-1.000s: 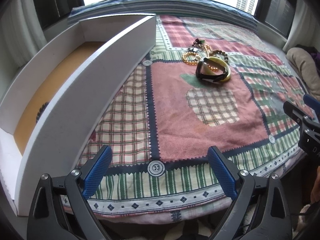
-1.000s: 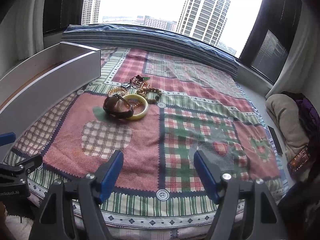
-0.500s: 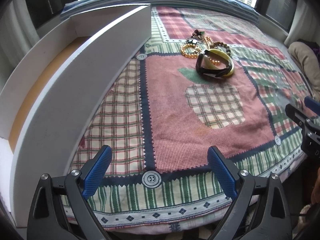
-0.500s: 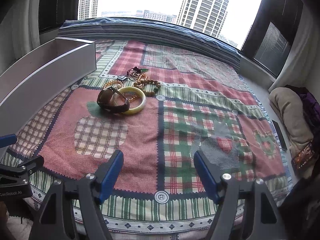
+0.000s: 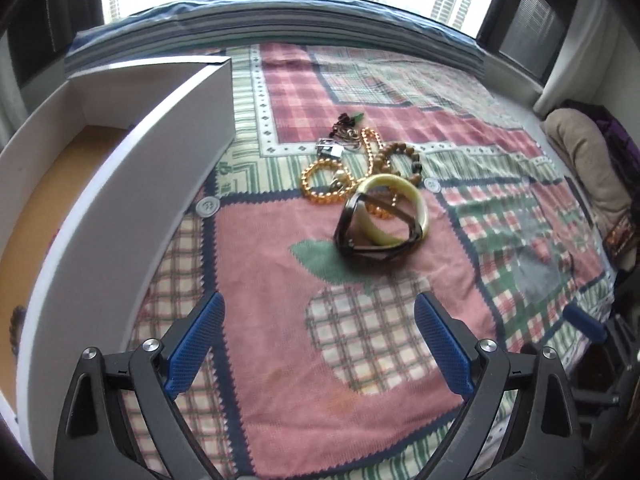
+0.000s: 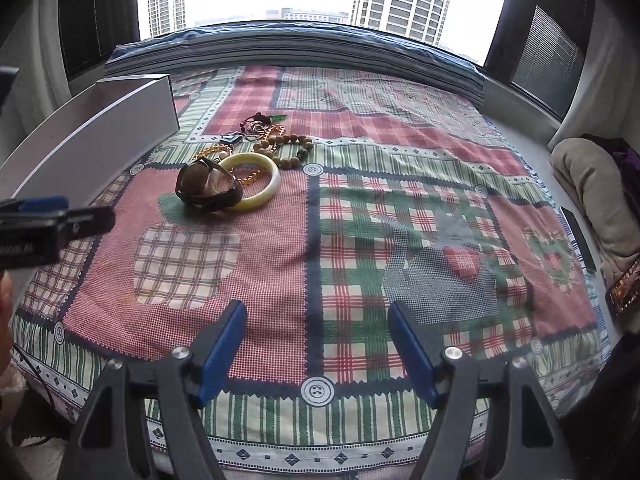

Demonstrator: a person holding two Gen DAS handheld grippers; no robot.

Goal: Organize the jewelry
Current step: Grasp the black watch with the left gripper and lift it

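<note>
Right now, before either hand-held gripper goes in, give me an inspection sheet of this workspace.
Surface: patchwork plaid quilt covering a bed.
Job's things: pale yellow-green bangle leaning on folded dark sunglasses; amber bead bracelet, brown wooden bead bracelet and smaller trinkets behind, in one heap.
Container: long white box with tan floor, open, at the left.
Clutter: beige cushion at the right.
Grippers: left hand-held gripper and right hand-held gripper open, empty.
Cables: nothing seen.
Surroundings: window, tower blocks outside.

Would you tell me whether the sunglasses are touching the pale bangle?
Touching: in the left wrist view the sunglasses rest against and across the pale bangle.
</note>
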